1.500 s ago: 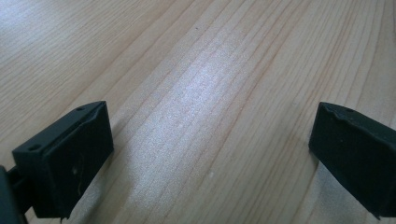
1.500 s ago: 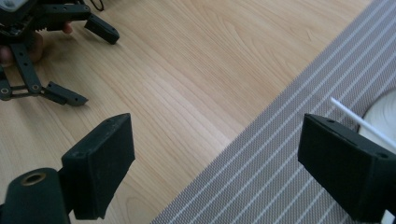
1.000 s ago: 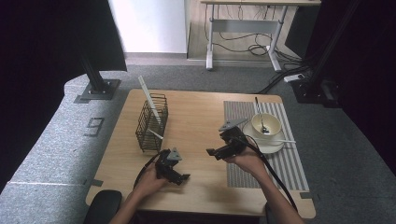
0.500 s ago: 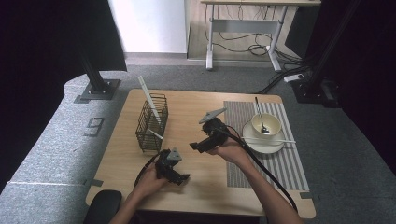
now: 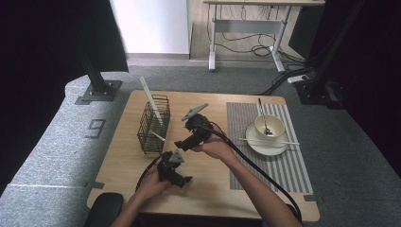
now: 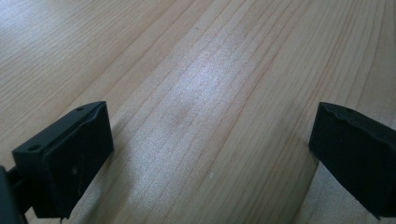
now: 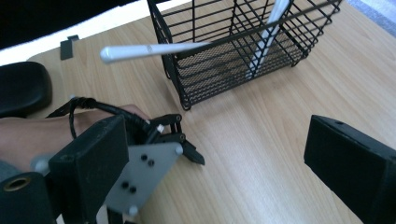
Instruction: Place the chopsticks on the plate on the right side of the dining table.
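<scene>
My right gripper point(image 5: 182, 145) hovers over the middle of the wooden table point(image 5: 208, 194), just right of a black wire basket point(image 5: 153, 124). Its jaws point(image 7: 219, 163) stand open and have just been opening further, with nothing between them. In the right gripper view the basket point(image 7: 243, 51) lies ahead; one white stick point(image 7: 154, 49) pokes out through its side and another white stick point(image 7: 271, 28) leans inside. My left gripper point(image 5: 183, 181) rests low near the table's front edge. Its jaws point(image 6: 210, 154) are wide open over bare wood. It also shows in the right gripper view as the left gripper point(image 7: 187, 144).
On a striped mat point(image 5: 274, 165) at the right stands a white bowl point(image 5: 269, 126) with a spoon on a plate point(image 5: 265, 147); a white stick point(image 5: 269, 140) lies across it. A black cushion point(image 5: 104, 210) sits at the front left corner.
My right gripper has travelled left from beside the bowl to the table's middle, close to the basket, rising a little. The left gripper has stayed put.
</scene>
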Demonstrator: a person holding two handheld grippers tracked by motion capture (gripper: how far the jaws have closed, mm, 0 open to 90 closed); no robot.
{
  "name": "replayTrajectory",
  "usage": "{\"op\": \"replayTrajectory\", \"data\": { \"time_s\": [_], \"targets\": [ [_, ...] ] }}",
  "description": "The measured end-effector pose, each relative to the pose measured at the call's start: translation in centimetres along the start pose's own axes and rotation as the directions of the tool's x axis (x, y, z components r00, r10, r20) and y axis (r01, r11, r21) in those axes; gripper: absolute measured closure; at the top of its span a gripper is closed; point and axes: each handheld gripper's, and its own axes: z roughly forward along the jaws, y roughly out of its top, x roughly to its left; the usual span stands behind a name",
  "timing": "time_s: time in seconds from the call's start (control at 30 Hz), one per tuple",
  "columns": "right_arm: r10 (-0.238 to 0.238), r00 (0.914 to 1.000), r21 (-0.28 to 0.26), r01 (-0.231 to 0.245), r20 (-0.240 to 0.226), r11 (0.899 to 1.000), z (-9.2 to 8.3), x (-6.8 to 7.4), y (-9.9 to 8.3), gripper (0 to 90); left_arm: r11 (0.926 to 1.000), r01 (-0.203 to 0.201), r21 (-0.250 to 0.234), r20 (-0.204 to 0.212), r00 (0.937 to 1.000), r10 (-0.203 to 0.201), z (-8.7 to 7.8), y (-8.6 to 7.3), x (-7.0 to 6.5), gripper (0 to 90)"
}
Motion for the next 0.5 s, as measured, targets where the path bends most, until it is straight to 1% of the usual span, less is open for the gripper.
{"op": "replayTrajectory", "data": {
  "time_s": [0.07,0.1,0.13,0.17,0.23,0.3,0.4,0.5],
  "targets": [
    [-0.027,0.9996,-0.003,0.027,-0.009,1.000,0.5,0.4,0.4,6.2,1.0000,0.000,0.000,-0.001,1.0000,0.000,0.0,0.0,0.0,0.0],
    [-0.029,0.9996,0.011,0.029,-0.005,1.000,0.7,0.5,0.6,6.2,1.0000,-0.001,0.000,-0.001,1.0000,0.001,0.0,0.0,0.0,0.0],
    [-0.041,0.9991,0.017,0.041,0.003,0.999,1.1,0.8,0.9,6.6,1.0000,0.000,0.000,-0.001,1.0000,0.000,0.0,0.0,0.0,0.0],
    [-0.047,0.9989,0.015,0.047,0.001,0.999,1.4,0.9,1.1,7.0,1.0000,0.003,-0.002,0.000,1.0000,-0.003,0.0,0.0,0.0,0.0],
    [-0.040,0.9987,0.010,0.041,-0.031,0.999,1.9,1.2,1.5,6.8,1.0000,0.004,-0.001,-0.001,1.0000,-0.004,0.0,0.0,0.0,0.0],
    [-0.045,0.9986,0.011,0.045,-0.028,0.999,2.5,1.5,1.8,7.8,1.0000,0.000,0.001,0.002,1.0000,0.000,0.0,0.0,0.0,0.0],
    [-0.045,0.9979,-0.005,0.045,-0.047,0.999,3.3,1.8,2.2,11.7,1.0000,0.002,0.000,0.001,1.0000,-0.002,0.0,0.0,0.0,0.0],
    [-0.044,0.9982,0.008,0.044,-0.042,0.999,4.2,2.1,2.5,12.8,1.0000,0.002,0.001,-0.002,1.0000,-0.002,0.0,0.0,0.0,0.0]
  ]
}}
